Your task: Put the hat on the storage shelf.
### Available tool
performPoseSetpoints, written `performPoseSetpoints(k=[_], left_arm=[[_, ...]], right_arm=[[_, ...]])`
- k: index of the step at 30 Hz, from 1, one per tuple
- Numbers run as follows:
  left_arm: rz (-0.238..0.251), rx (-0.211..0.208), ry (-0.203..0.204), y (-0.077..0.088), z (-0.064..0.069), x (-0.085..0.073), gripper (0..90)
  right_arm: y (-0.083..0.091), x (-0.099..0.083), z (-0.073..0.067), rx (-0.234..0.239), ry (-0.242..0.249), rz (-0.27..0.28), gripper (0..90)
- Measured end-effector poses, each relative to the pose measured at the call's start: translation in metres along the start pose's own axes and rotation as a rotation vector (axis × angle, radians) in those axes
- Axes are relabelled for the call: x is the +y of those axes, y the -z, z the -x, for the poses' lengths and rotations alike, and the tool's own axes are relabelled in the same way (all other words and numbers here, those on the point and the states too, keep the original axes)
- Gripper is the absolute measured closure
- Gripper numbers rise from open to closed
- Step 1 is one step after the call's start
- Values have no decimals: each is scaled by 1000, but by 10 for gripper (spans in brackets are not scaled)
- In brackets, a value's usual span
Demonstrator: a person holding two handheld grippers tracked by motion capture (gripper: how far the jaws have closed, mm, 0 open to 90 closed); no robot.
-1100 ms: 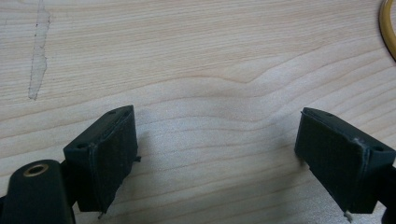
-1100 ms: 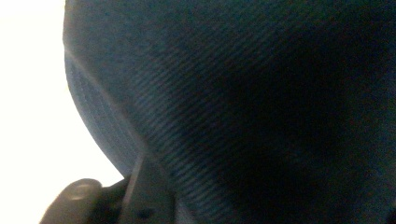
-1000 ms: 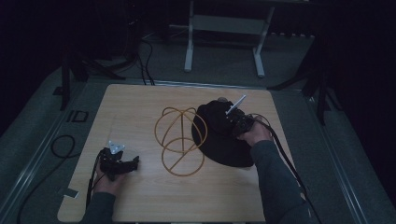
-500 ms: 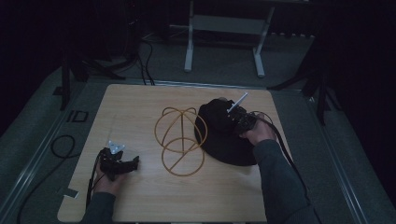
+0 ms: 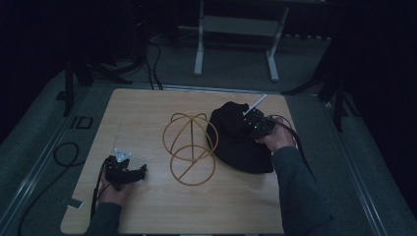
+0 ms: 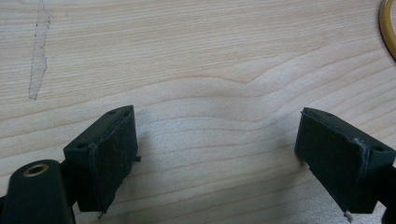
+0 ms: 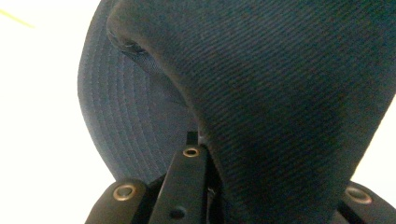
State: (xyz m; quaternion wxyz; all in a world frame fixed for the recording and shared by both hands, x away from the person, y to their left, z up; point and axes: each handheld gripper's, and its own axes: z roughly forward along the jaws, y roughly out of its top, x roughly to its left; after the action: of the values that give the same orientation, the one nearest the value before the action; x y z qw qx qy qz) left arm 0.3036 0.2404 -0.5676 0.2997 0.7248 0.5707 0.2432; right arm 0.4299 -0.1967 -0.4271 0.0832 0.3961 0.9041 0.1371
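Note:
A black hat (image 5: 238,147) lies on the right half of the wooden table (image 5: 142,113), beside a gold wire frame (image 5: 189,147) of loops at the middle. My right gripper (image 5: 247,121) is shut on the hat's crown and holds the fabric bunched up above the brim. In the right gripper view the dark cloth (image 7: 289,93) drapes over the pinched jaws of that gripper (image 7: 205,154), with the stitched brim (image 7: 116,112) to the left. My left gripper (image 5: 141,171) rests low at the table's front left, open, with bare wood between its pads (image 6: 109,154).
An edge of the gold frame (image 6: 387,28) shows at the top right of the left gripper view. A strip of pale residue (image 6: 39,51) marks the wood. Metal stand legs (image 5: 199,44) and cables (image 5: 152,54) lie on the floor beyond the table.
The right gripper has risen a little with the hat's crown, and the cloth now stands higher and more bunched. The left gripper has stayed in place.

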Motion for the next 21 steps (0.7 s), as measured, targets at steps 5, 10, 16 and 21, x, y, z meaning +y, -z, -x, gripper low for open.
performPoseSetpoints(k=[5, 10, 16, 21], left_arm=[[-2, 0, -2, 0, 0, 0, 134], [-2, 0, -2, 0, 0, 0, 134], [-2, 0, -2, 0, 0, 0, 134], [-2, 0, -3, 0, 0, 0, 135]], right_arm=[[7, -1, -3, -3, 20, 6, 881], [13, -1, -3, -5, 27, 20, 881], [21, -3, -5, -2, 40, 40, 881], [24, -6, -7, 1, 49, 39, 880]])
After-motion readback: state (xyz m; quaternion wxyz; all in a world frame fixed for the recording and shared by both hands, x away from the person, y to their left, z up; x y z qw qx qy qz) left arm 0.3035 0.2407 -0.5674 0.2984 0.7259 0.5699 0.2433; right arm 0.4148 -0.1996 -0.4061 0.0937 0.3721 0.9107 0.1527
